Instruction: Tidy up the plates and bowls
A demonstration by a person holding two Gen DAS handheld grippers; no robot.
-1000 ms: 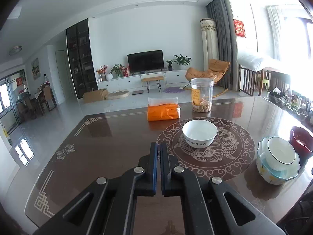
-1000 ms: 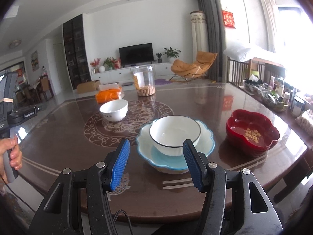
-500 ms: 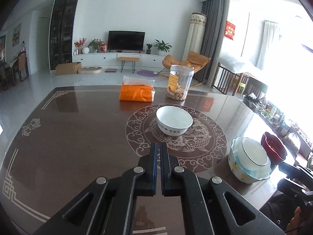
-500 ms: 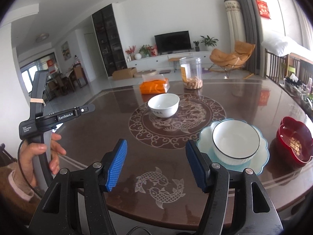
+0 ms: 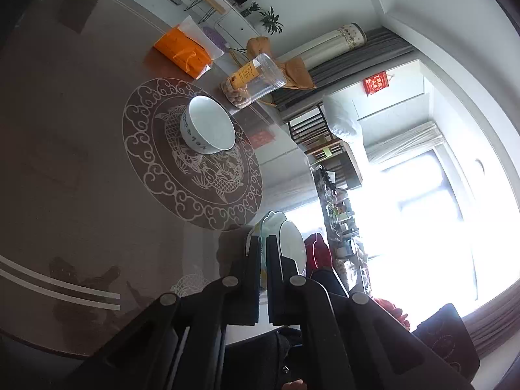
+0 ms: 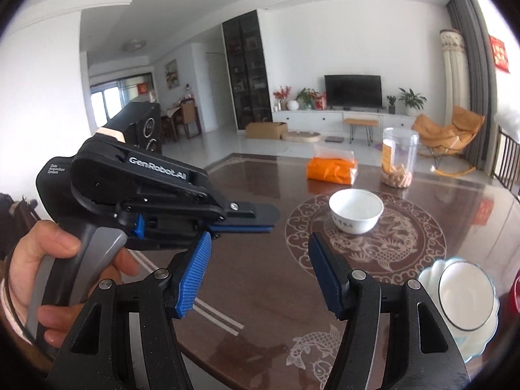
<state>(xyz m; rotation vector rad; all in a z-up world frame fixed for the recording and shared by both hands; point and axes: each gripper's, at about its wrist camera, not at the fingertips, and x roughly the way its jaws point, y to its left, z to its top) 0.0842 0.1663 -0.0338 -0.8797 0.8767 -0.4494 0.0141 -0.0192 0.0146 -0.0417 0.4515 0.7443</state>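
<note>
- Two grippers in view, neither holding anything. Right gripper (image 6: 258,273): blue-padded fingers spread wide apart, nothing between them, above the near edge of the dark glossy table (image 6: 260,292).
- Left gripper (image 5: 264,279): fingers drawn together with only a thin slit between, nothing clamped. Its camera view is rolled hard, so the table runs diagonally. In the right wrist view the same tool shows at left, sideways, with the person's hand (image 6: 39,279) on its grey handle.
- Fish motif (image 6: 312,354) inlaid in the tabletop just beyond the right gripper's fingers.
- Near right edge of the table: black-rimmed white bowl (image 6: 464,295) nested inside a scalloped pale-blue bowl (image 6: 432,269). In the left wrist view this stack sits just past the fingertips, partly hidden by them.
- Red dish (image 5: 320,253) just beyond the stack, mostly hidden; only a sliver in the right wrist view.
- Mid-table: small white bowl (image 6: 356,209) with dark characters on its side, upright on the round dragon-pattern medallion (image 6: 390,247), well apart from the stack.
- Far side: orange tissue pack (image 6: 331,169) and clear jar (image 6: 398,159) with snacks in the bottom, side by side.
- Background: TV (image 6: 352,91), orange lounge chair (image 6: 451,130).
</note>
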